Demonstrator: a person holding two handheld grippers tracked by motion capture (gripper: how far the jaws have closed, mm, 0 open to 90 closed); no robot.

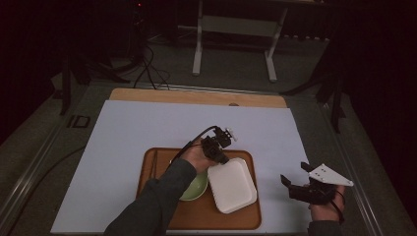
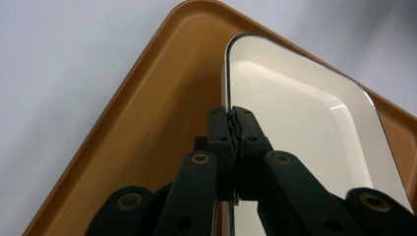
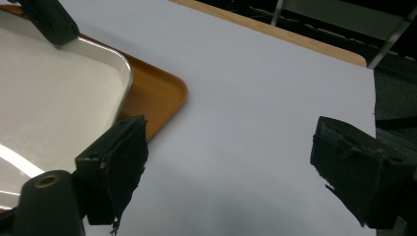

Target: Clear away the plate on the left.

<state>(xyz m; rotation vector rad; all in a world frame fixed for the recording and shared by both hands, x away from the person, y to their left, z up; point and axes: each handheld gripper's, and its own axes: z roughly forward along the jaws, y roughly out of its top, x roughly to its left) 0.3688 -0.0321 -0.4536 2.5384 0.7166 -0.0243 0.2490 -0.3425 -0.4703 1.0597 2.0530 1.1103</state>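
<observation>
A white square plate (image 1: 232, 184) sits tilted on a wooden tray (image 1: 248, 221), its 9 o'clock side overlapping a green bowl (image 1: 193, 189), as the left gripper (image 1: 220, 153) pinches the plate's rim at the 12 o'clock corner, jaws closed tight on the thin edge. At the tray's 3 o'clock, the right gripper (image 1: 293, 184) hovers over the white table cover (image 1: 123, 137) with jaws spread wide and empty. The plate looks rigid, smooth and probably slippery, likely breakable; a one-corner hold could let it pivot, so the raised rim is the surest purchase. The forearm hides much of the bowl, and the dim light leaves the dark item at the tray's 9 o'clock edge unclear.
</observation>
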